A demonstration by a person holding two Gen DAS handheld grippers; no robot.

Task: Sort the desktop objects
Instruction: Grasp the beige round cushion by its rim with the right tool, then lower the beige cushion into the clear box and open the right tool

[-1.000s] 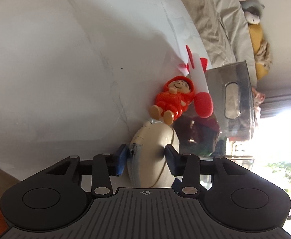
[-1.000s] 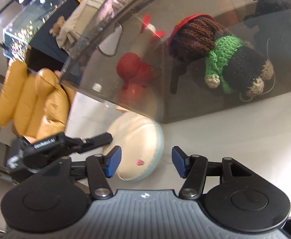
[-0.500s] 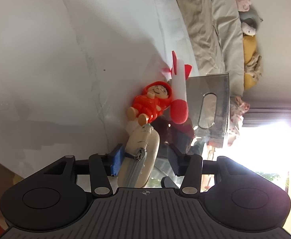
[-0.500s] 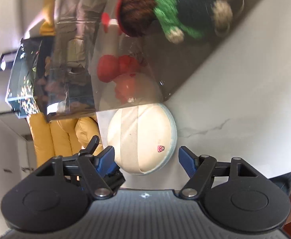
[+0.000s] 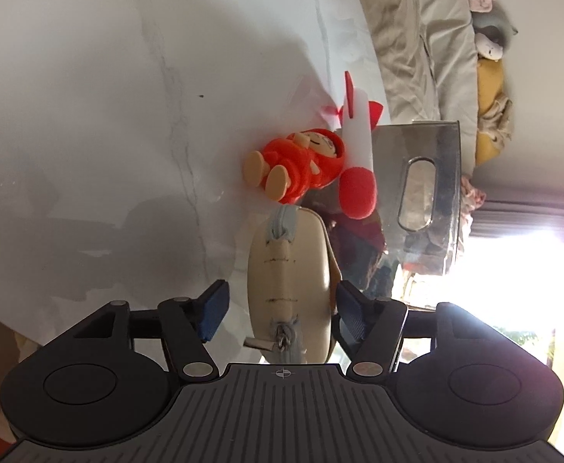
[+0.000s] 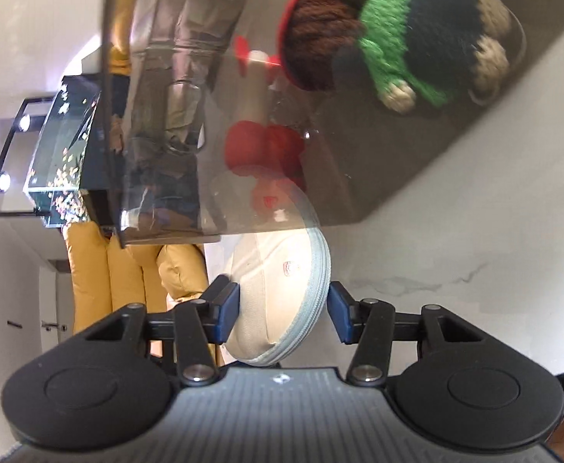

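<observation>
A cream zip pouch (image 5: 287, 270) stands on edge between the red doll (image 5: 301, 166) and the clear plastic box (image 5: 443, 177), on the white marble table (image 5: 89, 115). My left gripper (image 5: 282, 308) straddles the pouch, jaws opening; there is a clear gap at the left pad. My right gripper (image 6: 283, 310) straddles the same pouch (image 6: 278, 270) from the other side, jaws closing. Its left pad touches the pouch and a sliver of gap shows at the right pad. A white and red toy (image 5: 357, 135) leans on the box. A knitted doll (image 6: 389, 38) lies inside the box (image 6: 359, 162).
Beige bedding (image 5: 416, 38) and several plush toys (image 5: 490, 38) lie beyond the table's far edge. Yellow cushions (image 6: 100, 270) and a lit glass tank (image 6: 62, 146) stand behind the box. Bare marble (image 6: 455, 270) stretches beside it.
My left jaws pinched the pouch a second ago and have since spread off it. My right wrist rolled; its jaws widened, then narrowed round the pouch, which now shows edge-on.
</observation>
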